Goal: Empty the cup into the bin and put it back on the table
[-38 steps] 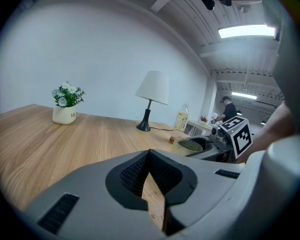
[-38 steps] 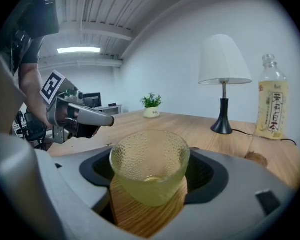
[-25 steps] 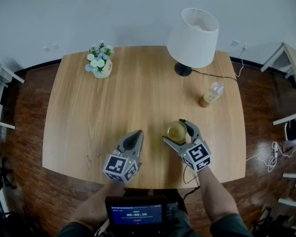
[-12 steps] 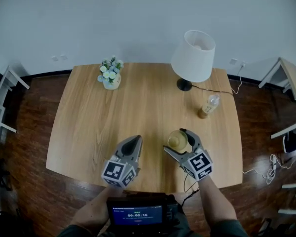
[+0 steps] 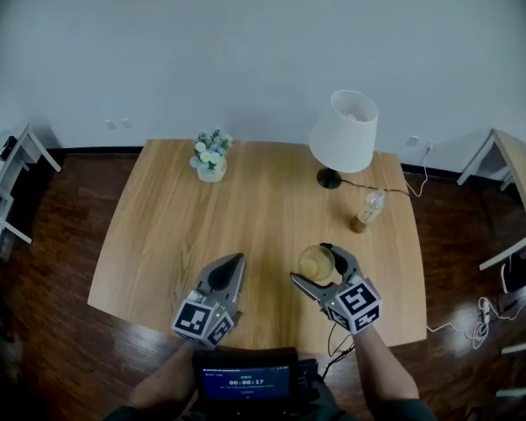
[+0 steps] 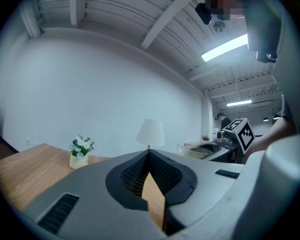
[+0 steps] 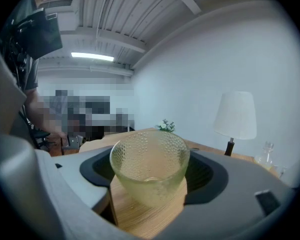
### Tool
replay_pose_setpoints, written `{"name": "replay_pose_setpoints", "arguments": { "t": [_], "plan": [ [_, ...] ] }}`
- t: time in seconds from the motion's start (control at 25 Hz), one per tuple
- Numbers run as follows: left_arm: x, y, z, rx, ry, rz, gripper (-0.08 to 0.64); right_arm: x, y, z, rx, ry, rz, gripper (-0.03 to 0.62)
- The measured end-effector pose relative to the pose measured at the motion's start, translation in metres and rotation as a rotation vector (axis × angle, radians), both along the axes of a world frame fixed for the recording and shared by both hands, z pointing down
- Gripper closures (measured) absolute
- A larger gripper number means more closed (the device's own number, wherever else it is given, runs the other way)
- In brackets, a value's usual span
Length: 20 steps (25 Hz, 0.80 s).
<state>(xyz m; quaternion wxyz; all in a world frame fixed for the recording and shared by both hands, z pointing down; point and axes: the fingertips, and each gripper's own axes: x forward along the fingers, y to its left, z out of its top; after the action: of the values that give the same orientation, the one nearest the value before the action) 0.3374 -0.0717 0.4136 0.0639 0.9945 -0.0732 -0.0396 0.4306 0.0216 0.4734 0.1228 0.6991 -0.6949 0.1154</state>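
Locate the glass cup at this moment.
In the head view the glass cup sits gripped in the right claw, over the wooden table at its near right part, with the bottle and lamp beyond it.

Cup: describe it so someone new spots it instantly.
Wooden table, near edge, right side. The cup is held between the right gripper's jaws: a squat, dimpled, yellowish glass tumbler. Unlike the bottle by the lamp, it's wide-mouthed and capless.

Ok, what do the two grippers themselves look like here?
Both the left gripper and right gripper are grey, tapering wedge shapes with black textured pads inside the fingers. Each carries a cube of black-and-white square markers. A thin dark cable runs from the right one.
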Motion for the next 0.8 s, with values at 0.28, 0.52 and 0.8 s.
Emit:
{"name": "replay_pose_setpoints", "arguments": {
  "t": [0.28, 0.52, 0.8],
  "plan": [
    [-0.025, -0.006, -0.037, 0.083, 0.074, 0.005, 0.563, -0.007, 0.001, -0.035, 0.021, -0.011, 0.010, 0.192],
    [-0.034, -0.009, -0.054, 0.109, 0.130, -0.010, 0.563, -0.013, -0.003, -0.051, 0.022, -0.019, -0.008, 0.192],
    [-0.052, -0.014, -0.067, 0.124, 0.152, -0.068, 0.563, -0.025, -0.009, -0.064, 0.021, -0.030, -0.062, 0.193]
  ]
}}
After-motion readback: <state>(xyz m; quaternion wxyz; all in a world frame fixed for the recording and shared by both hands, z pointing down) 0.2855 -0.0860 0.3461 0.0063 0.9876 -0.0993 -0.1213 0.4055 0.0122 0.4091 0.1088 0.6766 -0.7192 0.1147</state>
